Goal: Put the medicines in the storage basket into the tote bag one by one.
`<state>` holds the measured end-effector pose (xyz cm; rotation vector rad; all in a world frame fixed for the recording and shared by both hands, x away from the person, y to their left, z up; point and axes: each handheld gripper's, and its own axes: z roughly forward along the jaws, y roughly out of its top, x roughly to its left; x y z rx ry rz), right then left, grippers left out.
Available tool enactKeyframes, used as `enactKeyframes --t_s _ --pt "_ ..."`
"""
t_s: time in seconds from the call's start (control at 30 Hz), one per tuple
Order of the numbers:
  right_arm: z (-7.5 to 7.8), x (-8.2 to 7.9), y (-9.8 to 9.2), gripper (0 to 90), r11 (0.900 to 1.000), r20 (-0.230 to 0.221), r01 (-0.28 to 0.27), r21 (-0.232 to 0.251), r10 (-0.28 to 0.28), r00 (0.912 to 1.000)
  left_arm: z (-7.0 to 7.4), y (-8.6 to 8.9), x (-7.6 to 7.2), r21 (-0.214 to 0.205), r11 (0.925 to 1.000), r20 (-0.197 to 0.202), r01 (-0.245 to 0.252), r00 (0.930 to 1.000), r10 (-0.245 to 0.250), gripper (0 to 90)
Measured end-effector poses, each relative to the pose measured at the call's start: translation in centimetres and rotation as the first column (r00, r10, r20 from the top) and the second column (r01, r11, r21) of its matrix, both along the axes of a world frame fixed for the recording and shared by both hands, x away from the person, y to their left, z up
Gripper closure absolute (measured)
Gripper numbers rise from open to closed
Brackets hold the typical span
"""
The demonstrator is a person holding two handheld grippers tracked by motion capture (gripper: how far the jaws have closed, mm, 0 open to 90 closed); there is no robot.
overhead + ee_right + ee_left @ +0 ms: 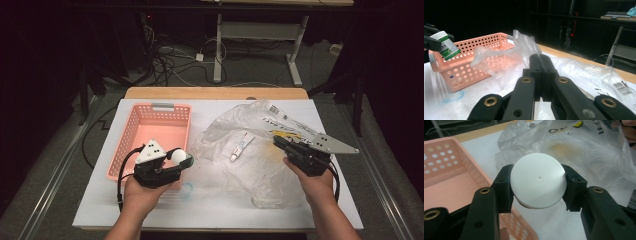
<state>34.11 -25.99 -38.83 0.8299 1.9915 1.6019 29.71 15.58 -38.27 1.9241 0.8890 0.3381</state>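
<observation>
White table (pixel 150 212), empty pink basket (pixel 131 131), tube (pixel 242 147) inside clear bag (pixel 280 172)

Matt smooth white plastic bottle cap (pixel 538 180); perforated matt pink plastic basket (pixel 131 131) at nine o'clock; glossy crinkled clear plastic bag (pixel 265 160); pale wooden desk edge (pixel 215 93); matt black plastic jaws.
</observation>
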Motion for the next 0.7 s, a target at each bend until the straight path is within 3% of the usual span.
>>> enactKeyframes --t_s 0.17,0.4,0.7 --pt "0.0 -0.1 0.0 90.0 1.0 0.008 0.003 -0.007 -0.003 1.0 -0.5 -1.2 -0.2 0.035 0.9991 -0.005 0.022 0.9997 -0.022 48.8" --pt "0.3 -0.2 -0.2 90.0 0.9999 0.009 0.001 0.012 -0.001 1.0 -1.3 -3.0 0.0 0.032 0.9977 -0.019 0.06 0.998 -0.06 48.7" --pt "0.2 -0.1 -0.1 90.0 1.0 0.013 -0.003 0.001 0.003 0.9999 -1.0 -4.9 -0.7 0.036 0.9933 -0.001 0.11 0.994 -0.11 48.7"
